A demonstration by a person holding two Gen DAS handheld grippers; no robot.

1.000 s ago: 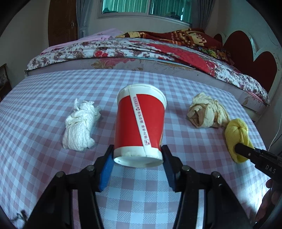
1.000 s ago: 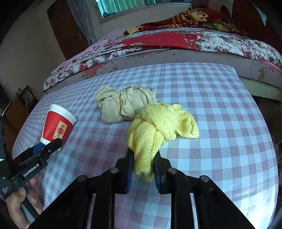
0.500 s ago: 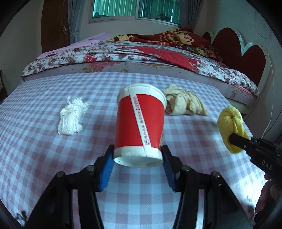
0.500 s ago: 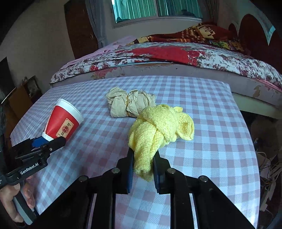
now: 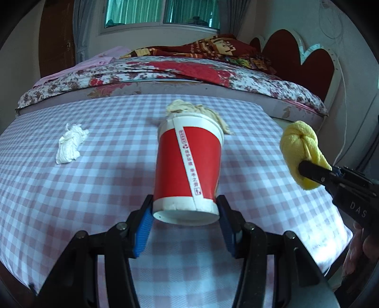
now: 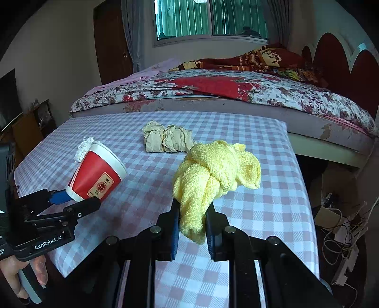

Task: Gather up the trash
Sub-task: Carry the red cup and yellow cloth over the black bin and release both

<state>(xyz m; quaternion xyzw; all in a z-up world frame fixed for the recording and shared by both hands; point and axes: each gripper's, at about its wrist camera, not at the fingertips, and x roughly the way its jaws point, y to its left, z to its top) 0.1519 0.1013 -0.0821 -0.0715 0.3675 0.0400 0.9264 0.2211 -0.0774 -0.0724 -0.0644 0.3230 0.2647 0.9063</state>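
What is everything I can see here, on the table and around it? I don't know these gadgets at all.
paper cup: one, red with white rim, held tilted above the table
yellow cloth: one, knotted, held above the table
beige wad: one, crumpled, far middle of the table
white tissue: one, crumpled, left part of the table
table: one, pink and white checked cover
bed: one, floral and red covers, behind the table
window: one, green curtains, back wall
cables: a tangle, floor on the right
left gripper: black, blue pads, shut on the cup's base
right gripper: black, shut on the cloth
hand: one visible, holding the left gripper's handle
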